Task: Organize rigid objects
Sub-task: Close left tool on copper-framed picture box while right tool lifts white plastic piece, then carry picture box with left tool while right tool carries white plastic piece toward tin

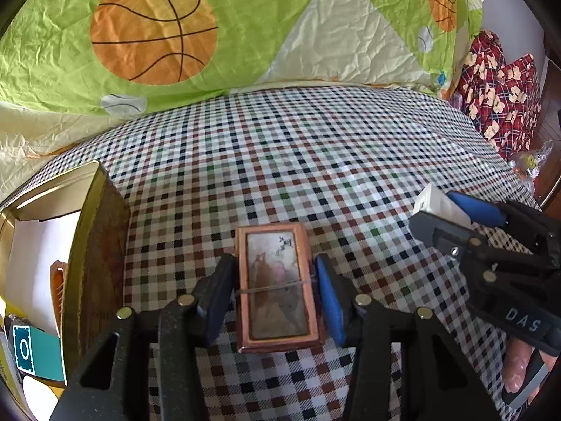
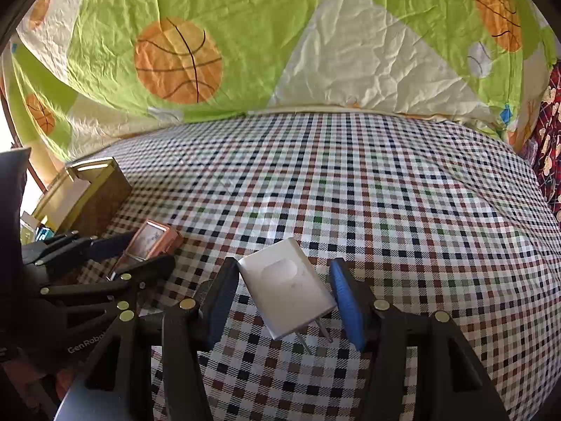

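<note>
Two tools over a checked bedsheet (image 1: 315, 161), one item each. Left tool (image 1: 277, 291) brackets a copper-edged flat box (image 1: 277, 284) w/ a picture lid and a thin band across it; fingers sit at both long sides, dark one touching on the left, blue pad (image 1: 329, 298) just beside the right edge, so a narrow hold on the box, which lies on the sheet. Right tool (image 2: 284, 298) has a white charger plug (image 2: 291, 287) between its fingers, tilted, two prongs pointing back toward the camera; left finger touches its corner, blue pad (image 2: 345, 301) meets its right corner, so it's held. In left view the same right tool (image 1: 441, 210) appears at the right w/ the charger's white end sticking out, well apart from the box. Left of the box stands a gold tin (image 1: 87, 217), open, holding a teal card (image 1: 33, 351) w/ an "O"-like mark, white paper, an orange comb-like piece; other contents unclear. Behind: green quilt (image 1: 245, 17) w/ basketball print; red patterned pillows (image 1: 501, 98) far right. Writing: "DAS" on right tool's body, "GenRobo…" cut off on left tool's body in right view.
</note>
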